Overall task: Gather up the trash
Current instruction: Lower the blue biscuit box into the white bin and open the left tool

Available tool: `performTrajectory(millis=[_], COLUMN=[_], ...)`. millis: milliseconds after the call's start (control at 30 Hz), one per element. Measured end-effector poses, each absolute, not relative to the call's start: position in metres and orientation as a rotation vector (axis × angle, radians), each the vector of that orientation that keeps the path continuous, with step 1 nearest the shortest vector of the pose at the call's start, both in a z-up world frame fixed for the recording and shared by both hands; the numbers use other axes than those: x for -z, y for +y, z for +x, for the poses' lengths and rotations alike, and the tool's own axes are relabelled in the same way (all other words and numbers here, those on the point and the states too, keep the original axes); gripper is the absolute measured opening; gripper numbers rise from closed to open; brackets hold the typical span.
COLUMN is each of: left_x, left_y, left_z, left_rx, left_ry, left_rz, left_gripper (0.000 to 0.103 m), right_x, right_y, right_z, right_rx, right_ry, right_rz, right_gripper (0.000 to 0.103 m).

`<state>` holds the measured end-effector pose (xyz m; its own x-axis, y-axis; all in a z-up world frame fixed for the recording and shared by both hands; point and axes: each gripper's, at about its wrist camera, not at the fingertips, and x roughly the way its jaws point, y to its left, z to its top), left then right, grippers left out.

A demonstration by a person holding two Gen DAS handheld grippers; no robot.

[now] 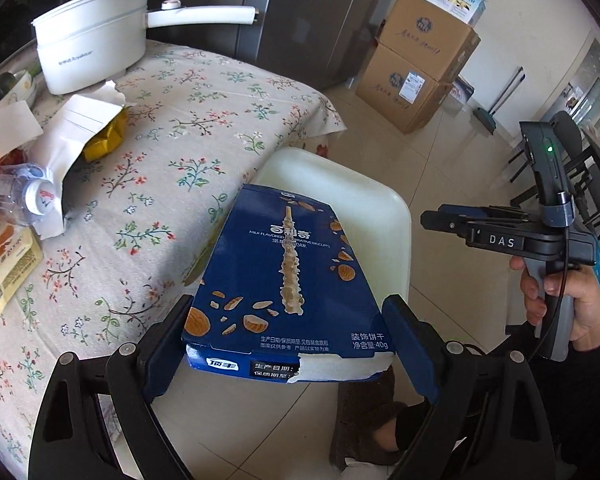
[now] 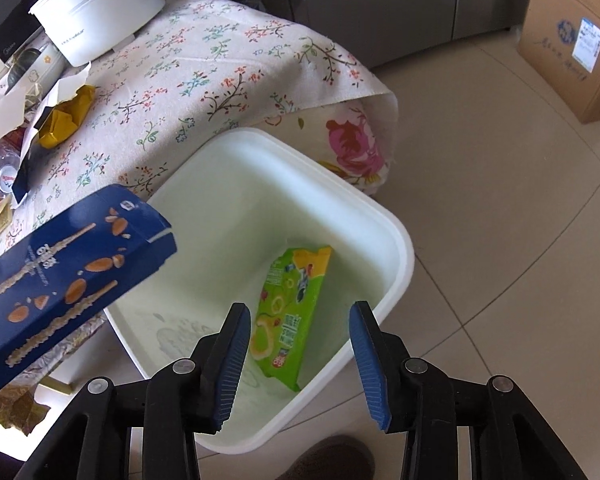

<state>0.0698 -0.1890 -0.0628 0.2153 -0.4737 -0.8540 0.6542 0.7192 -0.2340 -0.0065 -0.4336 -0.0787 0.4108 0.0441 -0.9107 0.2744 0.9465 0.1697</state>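
Observation:
My left gripper [image 1: 288,316] is shut on a blue biscuit box [image 1: 288,272], its blue pads pressing both long sides. The box hangs over the near edge of a white bin [image 1: 372,204] that stands on the floor beside the table. In the right wrist view the same biscuit box [image 2: 72,268] pokes in from the left, above the white bin [image 2: 396,232]. A green snack wrapper [image 2: 290,312] lies inside the bin against its right wall. My right gripper [image 2: 300,320] hovers over the bin, open, with nothing between its fingers. The right gripper [image 1: 432,220] also shows in the left wrist view, held by a hand.
The table with a floral cloth [image 1: 204,128] carries a white pot [image 1: 88,44], a torn white box with a yellow wrapper [image 1: 100,136], a crushed plastic bottle [image 1: 16,196] and snack packets [image 1: 8,264]. Cardboard boxes [image 1: 420,60] stand by the wall; a slippered foot [image 1: 364,420] is below the bin.

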Motion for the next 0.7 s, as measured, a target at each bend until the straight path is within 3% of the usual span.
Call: performTrajectory(millis=[367, 700], left_x=[0.082, 0.071], left_y=[-0.218, -0.193], left_z=[0.073, 0.082], left_rx=[0.771, 0.682], left_ry=[1.091, 1.046], left_rz=[0.298, 0.289], left_gripper=[0.094, 0.096], right_x=[0.065, 0.054], right_y=[-0.439, -0.427], right_z=[-0.014, -0.009], right_rx=[0.171, 0.167], right_ry=[1.103, 1.062], right_rz=[0.278, 0.235], right_gripper=[0.052, 0.061])
